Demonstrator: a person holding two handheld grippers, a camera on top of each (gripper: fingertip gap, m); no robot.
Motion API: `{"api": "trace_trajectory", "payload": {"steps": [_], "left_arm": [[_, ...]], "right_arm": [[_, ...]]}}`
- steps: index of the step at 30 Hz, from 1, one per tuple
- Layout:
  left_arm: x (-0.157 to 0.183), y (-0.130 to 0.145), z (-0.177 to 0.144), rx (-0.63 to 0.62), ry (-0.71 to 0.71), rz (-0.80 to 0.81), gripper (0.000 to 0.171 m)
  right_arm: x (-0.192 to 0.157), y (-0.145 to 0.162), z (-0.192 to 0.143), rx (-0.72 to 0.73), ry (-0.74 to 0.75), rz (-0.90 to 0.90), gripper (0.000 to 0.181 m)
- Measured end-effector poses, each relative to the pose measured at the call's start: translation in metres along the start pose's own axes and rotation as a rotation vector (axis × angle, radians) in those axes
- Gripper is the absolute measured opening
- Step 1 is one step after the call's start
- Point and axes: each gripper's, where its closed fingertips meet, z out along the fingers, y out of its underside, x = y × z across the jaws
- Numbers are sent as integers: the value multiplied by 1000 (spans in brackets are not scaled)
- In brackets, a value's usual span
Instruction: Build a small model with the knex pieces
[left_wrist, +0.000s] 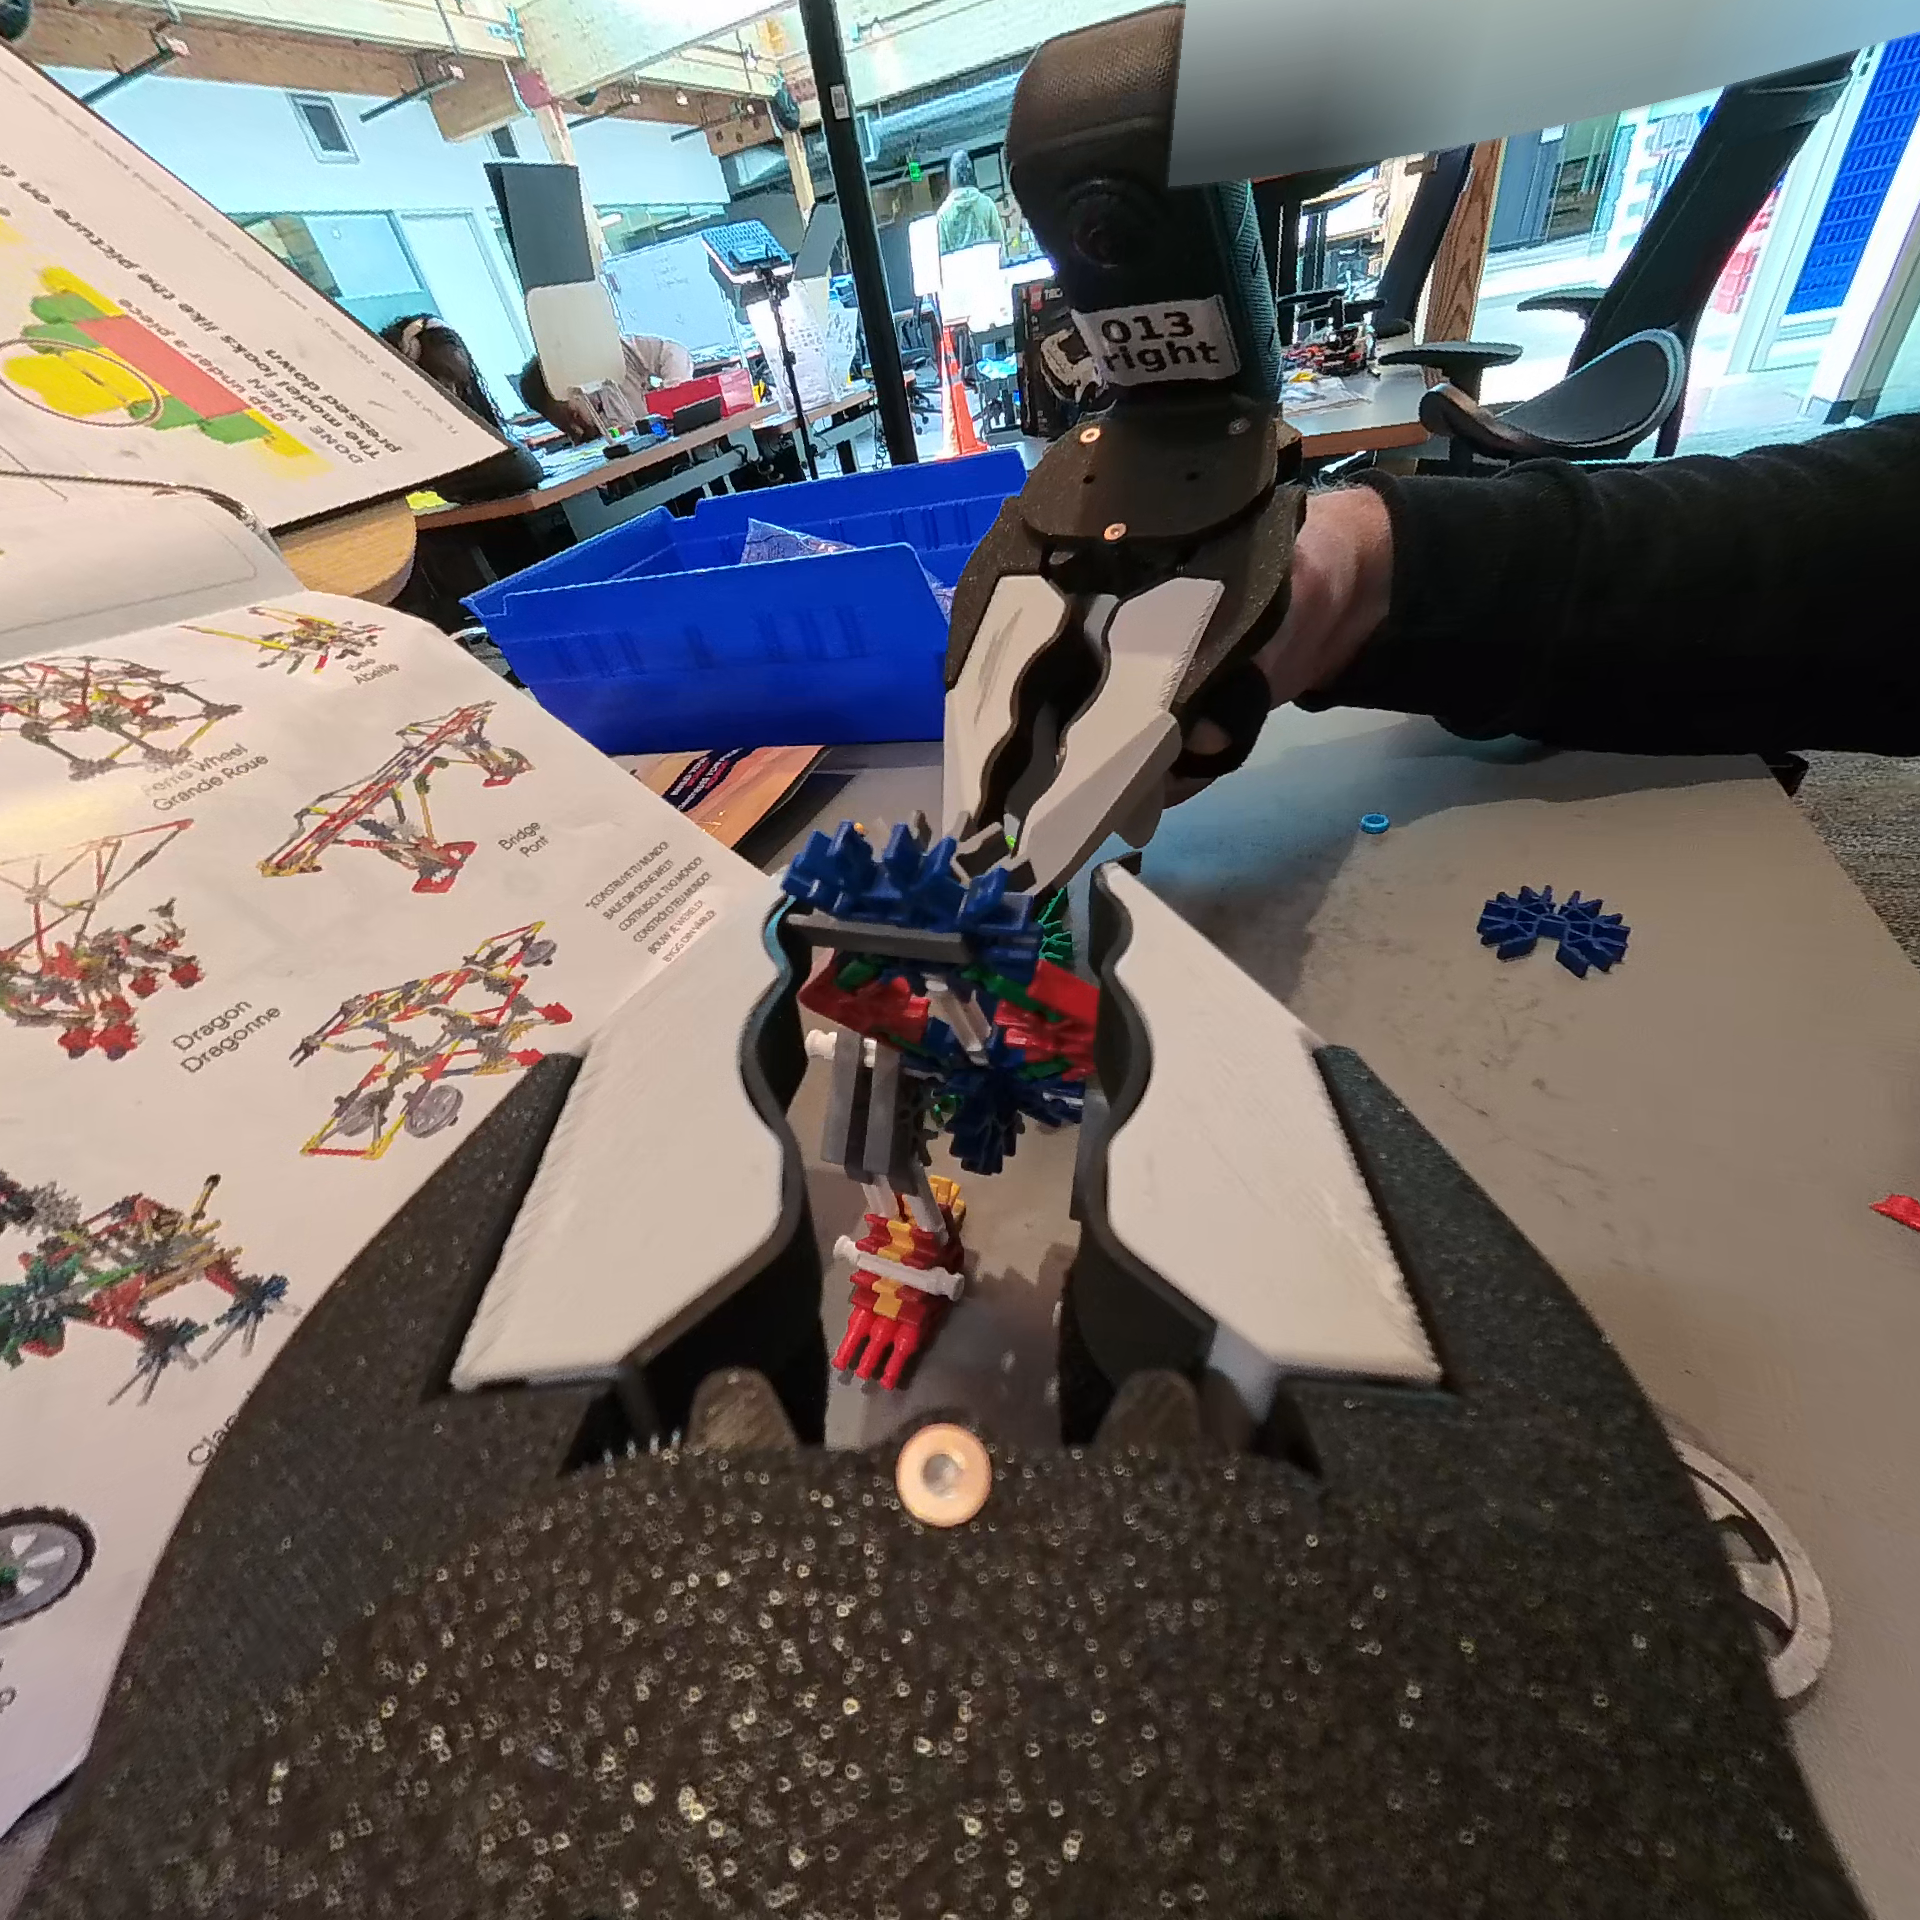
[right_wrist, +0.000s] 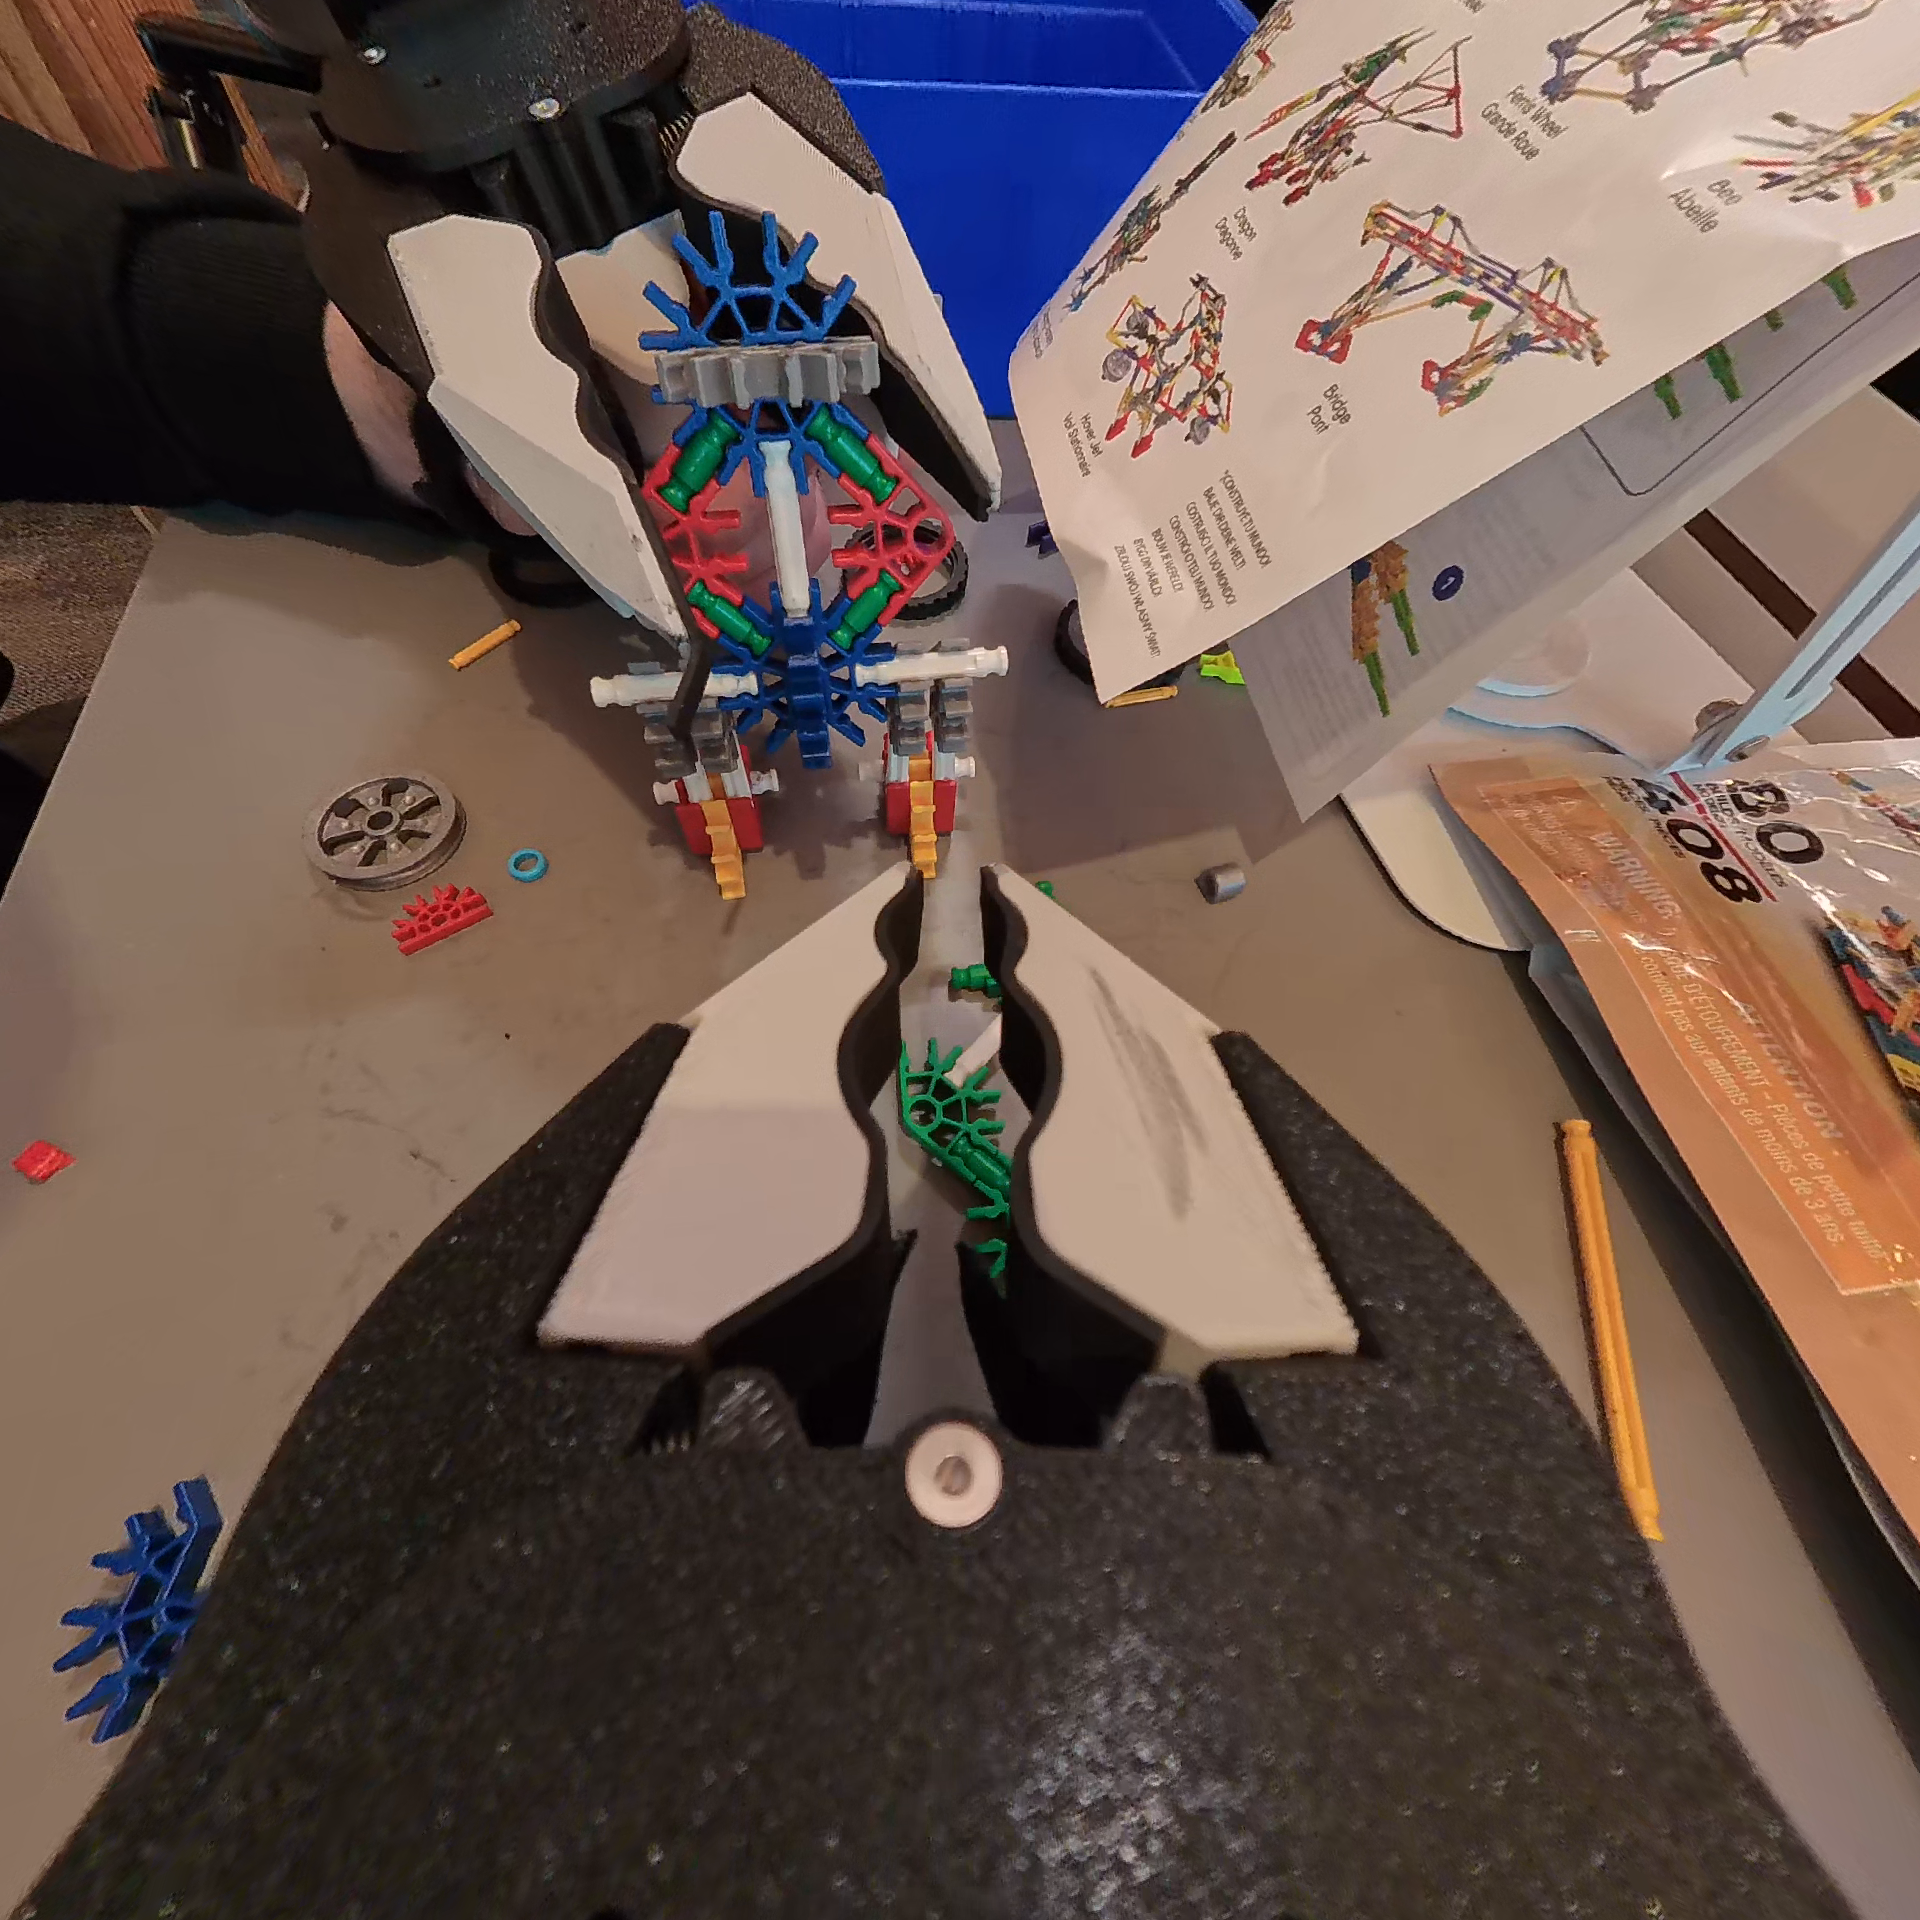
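While the right gripper (right_wrist: 951, 894) pinches a small green snowflake-shaped plastic connector with a short green rod (right_wrist: 951, 1122) between nearly closed jaws, close to the camera, the left gripper (right_wrist: 821, 561) farther off clamps a multicoloured rod-and-connector toy figure (right_wrist: 795, 582) around its red, green and blue diamond body. That figure stands upright on the grey tabletop (right_wrist: 260, 1039), long axis vertical, blue snowflake head up, red-and-yellow feet down, its flat front facing the right gripper. Loose around it lie a grey spoked wheel (right_wrist: 384, 831), a red half-connector (right_wrist: 442, 920) and a yellow rod (right_wrist: 1605, 1330). Beyond are a printed instruction sheet (right_wrist: 1403, 343) and a blue plastic bin (right_wrist: 997, 177). The green piece sits crooked in the jaws, so it could twist or slip out; a hard squeeze could spring the figure's joints.
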Motion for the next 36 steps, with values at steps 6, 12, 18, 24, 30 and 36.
{"api": "trace_trajectory", "payload": {"steps": [6, 12, 18, 24, 30, 36], "left_arm": [[2, -1, -2, 14, 37, -5, 48], [16, -8, -11, 95, 218, -146, 36], [27, -10, -12, 113, 326, -213, 37], [21, -5, -12, 65, 298, -216, 60], [27, 11, -15, -86, 271, -75, 78], [19, 25, -18, -155, 216, -8, 41]], "right_arm": [[1, -2, 0, 9, 10, -1, 11], [-1, -5, 0, 13, 8, -8, 12], [-4, -11, -2, 35, 9, -16, 12], [-6, -15, -1, 53, 5, -10, 15], [-6, -14, 0, 50, 9, -13, 16], [-5, -18, -2, 63, 19, -21, 16]]}}
